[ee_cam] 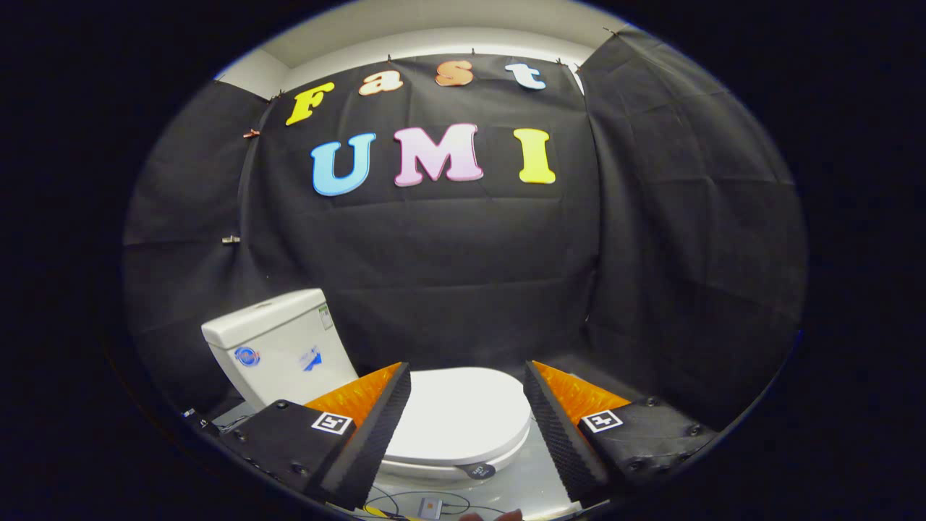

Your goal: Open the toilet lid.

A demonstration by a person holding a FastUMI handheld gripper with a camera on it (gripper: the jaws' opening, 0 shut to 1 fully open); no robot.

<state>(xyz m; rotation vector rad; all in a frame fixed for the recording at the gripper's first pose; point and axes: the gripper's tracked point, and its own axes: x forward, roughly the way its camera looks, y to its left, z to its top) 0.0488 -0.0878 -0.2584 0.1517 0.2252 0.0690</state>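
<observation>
Toilet lid (463, 412) lies closed beyond my jaws, which I see spread wide apart and holding nothing; the white tank (278, 347) stands behind it.

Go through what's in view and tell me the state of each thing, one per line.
Lid: closed, flat on the bowl, seen between the fingers.
Tool: open, fingers spread wide, touching nothing.
Tank: cover on, standing behind the lid.
Cables: loose on the floor before the bowl.
</observation>
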